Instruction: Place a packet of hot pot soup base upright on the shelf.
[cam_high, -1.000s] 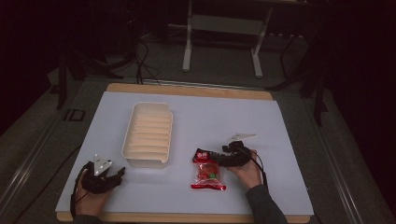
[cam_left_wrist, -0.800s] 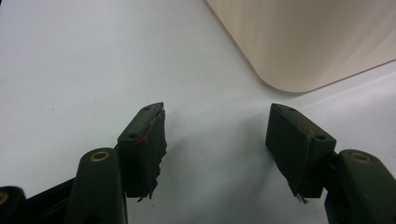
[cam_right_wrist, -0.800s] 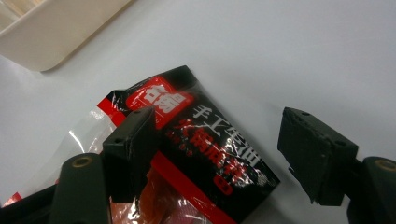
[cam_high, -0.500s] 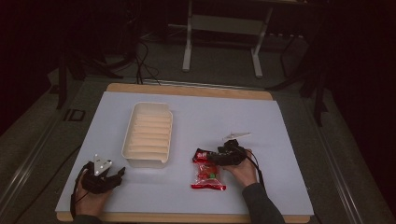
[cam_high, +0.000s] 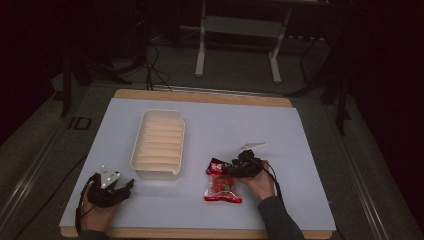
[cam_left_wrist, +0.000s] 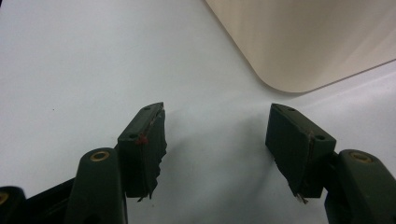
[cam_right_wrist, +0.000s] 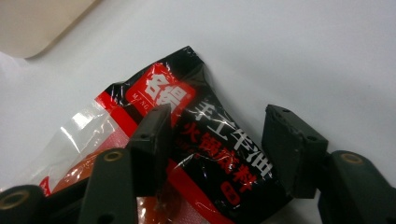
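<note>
left gripper (cam_high: 126, 186) jaws wide apart, holding nothing, resting near tray (cam_high: 172, 118) corner | red-black sauce packet (cam_high: 223, 183) flat on white mat, right of tray | right gripper (cam_right_wrist: 217, 135) jaws spread, straddling packet's black end, not yet closed | advice: settle lower, pinch the sealed edge squarely

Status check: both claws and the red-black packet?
Left claw open, idle beside the tray. Right claw open, straddling the packet, not clamped. Nothing in the way.
</note>
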